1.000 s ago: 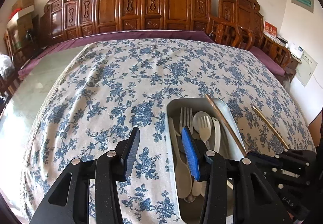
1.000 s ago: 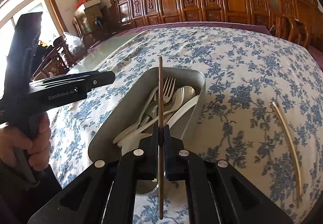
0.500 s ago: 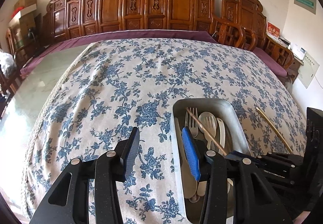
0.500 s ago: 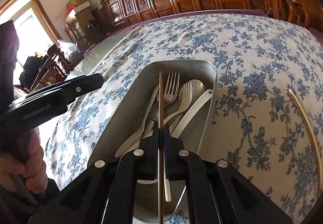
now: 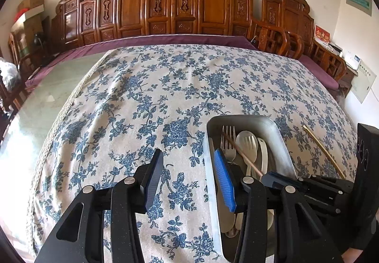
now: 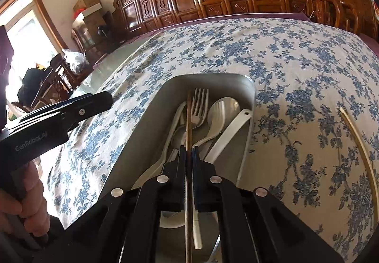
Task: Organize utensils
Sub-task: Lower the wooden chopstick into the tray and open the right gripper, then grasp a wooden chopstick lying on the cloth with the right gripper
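Left gripper [image 5: 187, 176] spread, empty, over blue-flowered tablecloth [image 5: 146, 102] just beside grey rectangular metal tray [image 6: 246, 144] of forks and pale spoons; right gripper [image 6: 189, 151] clenched on thin brown wooden chopstick [image 6: 188, 120] over that tray; second pale chopstick [image 6: 360, 149] flat on cloth near right edge.

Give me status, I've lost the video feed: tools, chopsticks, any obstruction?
Right tool shut on dark chopstick, over metal tray. Left tool open, empty. Second chopstick on tablecloth. Nothing blocking.
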Available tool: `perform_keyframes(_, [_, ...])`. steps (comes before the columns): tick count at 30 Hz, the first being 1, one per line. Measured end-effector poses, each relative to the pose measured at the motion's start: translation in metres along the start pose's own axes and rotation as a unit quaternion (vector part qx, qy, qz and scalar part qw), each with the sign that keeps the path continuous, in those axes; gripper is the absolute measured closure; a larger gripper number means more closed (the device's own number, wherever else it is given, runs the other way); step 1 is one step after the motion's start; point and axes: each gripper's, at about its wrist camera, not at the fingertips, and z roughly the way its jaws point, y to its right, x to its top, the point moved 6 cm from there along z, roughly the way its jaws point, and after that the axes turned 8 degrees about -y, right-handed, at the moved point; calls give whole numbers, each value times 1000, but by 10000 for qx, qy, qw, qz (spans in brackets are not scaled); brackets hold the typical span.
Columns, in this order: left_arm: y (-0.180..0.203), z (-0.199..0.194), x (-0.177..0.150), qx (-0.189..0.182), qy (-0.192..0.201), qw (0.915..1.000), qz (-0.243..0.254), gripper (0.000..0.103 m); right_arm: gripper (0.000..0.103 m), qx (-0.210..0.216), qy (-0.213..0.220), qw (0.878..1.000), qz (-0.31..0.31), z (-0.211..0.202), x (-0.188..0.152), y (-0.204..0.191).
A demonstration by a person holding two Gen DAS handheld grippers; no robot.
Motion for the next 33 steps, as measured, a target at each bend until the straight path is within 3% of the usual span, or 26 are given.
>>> perform_keyframes(5, [-1, 1, 0, 48, 11, 10000, 15, 60, 94, 212, -22, 9997, -150, 1, -3, -13])
perform_keyframes(11, [0, 1, 0, 36, 14, 10000, 13, 60, 94, 153, 107, 9992, -339, -13, -3, -11])
perform_keyframes(16, [12, -2, 3, -77, 80, 9999, 49, 51, 94, 3, 275, 9982, -533, -45, 0, 9])
perform_keyframes(20, [27, -4, 3, -197, 124, 9997, 114, 41, 94, -279, 360, 9972, -594, -76, 4, 43])
perform_keyframes(22, [37, -5, 1, -257, 143, 9995, 151, 29, 94, -486, 351, 9964, -601, -88, 5, 65])
perform_keyframes(25, [53, -4, -2, -334, 149, 9990, 256, 23, 85, -793, 275, 9941, -681, -97, 1, 92])
perform_keyframes(27, [63, -4, -3, -356, 168, 9987, 323, 18, 85, -1003, 201, 9921, -732, -101, -5, 114])
perform_keyframes(33, [91, -5, -8, -457, 165, 9976, 486, 18, 85, -1327, 16, 9898, -520, -97, -23, 176])
